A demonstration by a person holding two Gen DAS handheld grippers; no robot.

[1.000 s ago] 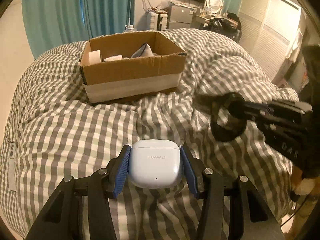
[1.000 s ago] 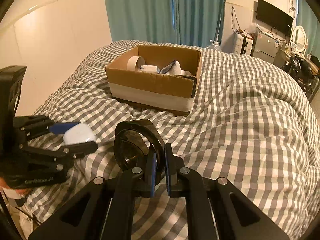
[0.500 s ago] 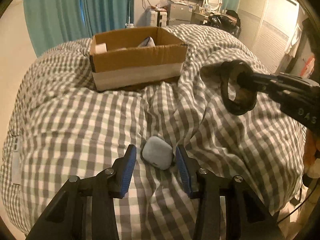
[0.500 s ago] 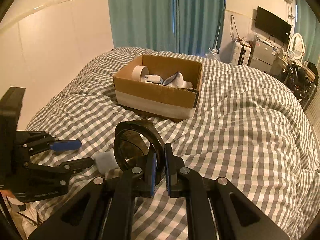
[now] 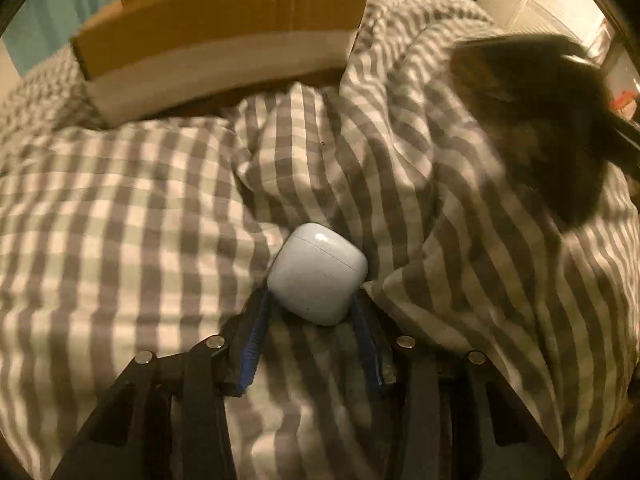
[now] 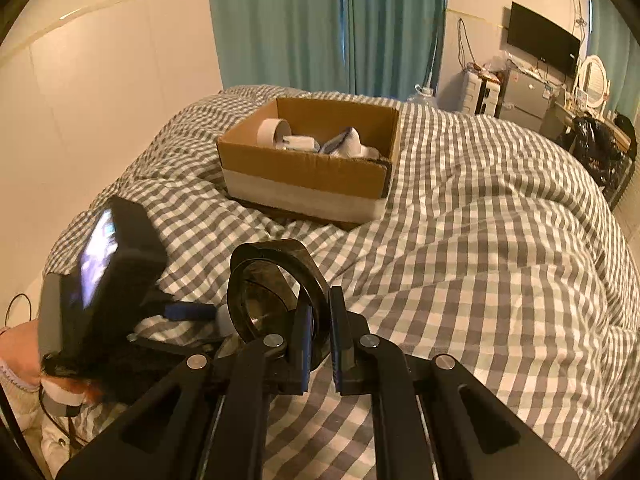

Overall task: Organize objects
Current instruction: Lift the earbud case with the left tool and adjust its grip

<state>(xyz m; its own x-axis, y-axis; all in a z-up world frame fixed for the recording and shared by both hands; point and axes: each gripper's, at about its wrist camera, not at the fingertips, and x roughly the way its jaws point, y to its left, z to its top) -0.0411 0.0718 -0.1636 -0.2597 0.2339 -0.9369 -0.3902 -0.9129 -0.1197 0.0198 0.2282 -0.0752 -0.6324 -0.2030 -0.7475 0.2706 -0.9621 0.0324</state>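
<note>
Checked duvet (image 5: 120,208), earbud case (image 5: 318,274) between open left hand-held gripper (image 5: 310,312) fingers

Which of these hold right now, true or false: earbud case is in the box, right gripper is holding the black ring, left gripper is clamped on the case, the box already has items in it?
1. The earbud case is inside the cardboard box. False: it lies on the checked duvet, short of the box.
2. The right gripper is shut on the black ring. True.
3. The left gripper is clamped on the case. False: its blue pads stand apart, with the case at their tips, not squeezed.
4. The box already holds items. True: a white tape roll and crumpled white things show inside.
</note>
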